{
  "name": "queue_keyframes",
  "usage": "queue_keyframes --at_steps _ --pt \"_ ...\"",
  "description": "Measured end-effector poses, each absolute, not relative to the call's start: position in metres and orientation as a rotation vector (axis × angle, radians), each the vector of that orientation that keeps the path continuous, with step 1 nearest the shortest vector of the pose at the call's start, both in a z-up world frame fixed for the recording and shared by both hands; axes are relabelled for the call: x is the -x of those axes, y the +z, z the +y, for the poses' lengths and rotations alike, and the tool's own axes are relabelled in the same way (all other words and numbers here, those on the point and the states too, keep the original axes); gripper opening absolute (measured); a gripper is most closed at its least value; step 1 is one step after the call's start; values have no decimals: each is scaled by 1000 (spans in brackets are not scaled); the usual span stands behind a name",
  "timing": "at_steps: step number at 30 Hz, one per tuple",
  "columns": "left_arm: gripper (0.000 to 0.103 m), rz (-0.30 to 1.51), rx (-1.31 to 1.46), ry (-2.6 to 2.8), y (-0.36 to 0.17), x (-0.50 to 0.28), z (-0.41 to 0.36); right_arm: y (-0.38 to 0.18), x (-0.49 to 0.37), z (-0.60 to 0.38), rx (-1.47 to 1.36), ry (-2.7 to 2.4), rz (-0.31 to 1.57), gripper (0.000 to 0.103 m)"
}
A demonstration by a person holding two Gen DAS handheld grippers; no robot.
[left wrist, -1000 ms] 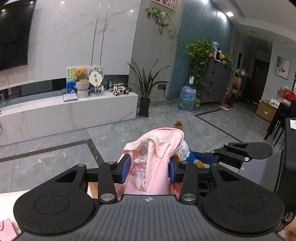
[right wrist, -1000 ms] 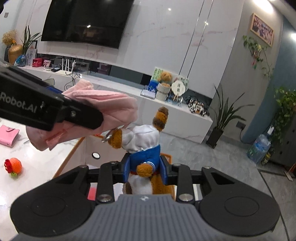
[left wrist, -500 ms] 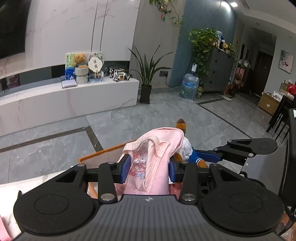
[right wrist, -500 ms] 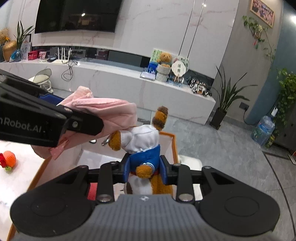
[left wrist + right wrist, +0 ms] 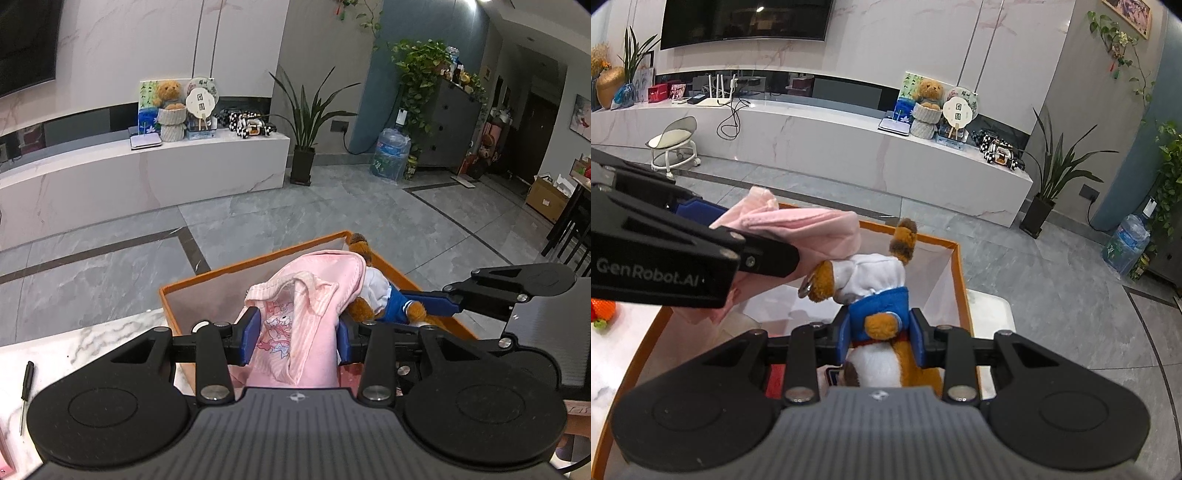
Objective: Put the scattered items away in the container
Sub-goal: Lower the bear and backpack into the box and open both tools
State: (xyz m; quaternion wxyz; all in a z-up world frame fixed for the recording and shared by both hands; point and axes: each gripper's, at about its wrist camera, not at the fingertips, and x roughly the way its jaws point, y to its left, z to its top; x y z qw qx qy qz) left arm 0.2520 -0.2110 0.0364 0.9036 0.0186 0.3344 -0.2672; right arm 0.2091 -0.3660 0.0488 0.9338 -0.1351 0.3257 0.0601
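A: What is the left gripper (image 5: pixel 297 341) carrying?

B: A pink child's garment (image 5: pixel 303 314) with a cartoon print. The two blue pads pinch it from both sides, and the bunched cloth rises above them and folds forward.

A: And the right gripper (image 5: pixel 880 332)?

B: Its jaws are closed on a plush toy (image 5: pixel 877 295), a brown animal in a white top and blue collar. They grip it around the middle, with its head leaning away from the camera and its tail toward the lens.

A: Where are both things relative to the container?

B: Both hang over the orange-rimmed box (image 5: pixel 958 273). In the right wrist view the toy is above the box's pale interior, and the garment (image 5: pixel 798 236) sits just to its left, touching the toy's head. The left gripper's black side, marked GenRobot.AI, crosses that view's left edge.

A: Does the left view agree?

B: Yes. The box (image 5: pixel 229 271) lies below and ahead of the left gripper, and the plush toy (image 5: pixel 380 295) shows just right of the garment, pressed against it. The right gripper (image 5: pixel 436 297) reaches in from the right.

A: Anything left on the table?

B: A small screwdriver (image 5: pixel 26 391) lies on the white marble tabletop (image 5: pixel 110 339) at the left. An orange toy (image 5: pixel 602 308) rests on the same surface, beside the box's left wall.
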Motion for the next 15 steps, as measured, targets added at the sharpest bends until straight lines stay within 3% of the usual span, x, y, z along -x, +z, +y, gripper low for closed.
queue_keyframes --at_steps 10,15 --pt "49 705 -45 -546 31 -257 -212 42 -216 -364 287 119 678 36" --pt "56 702 -58 -540 34 -256 -215 42 -216 -362 299 116 675 40"
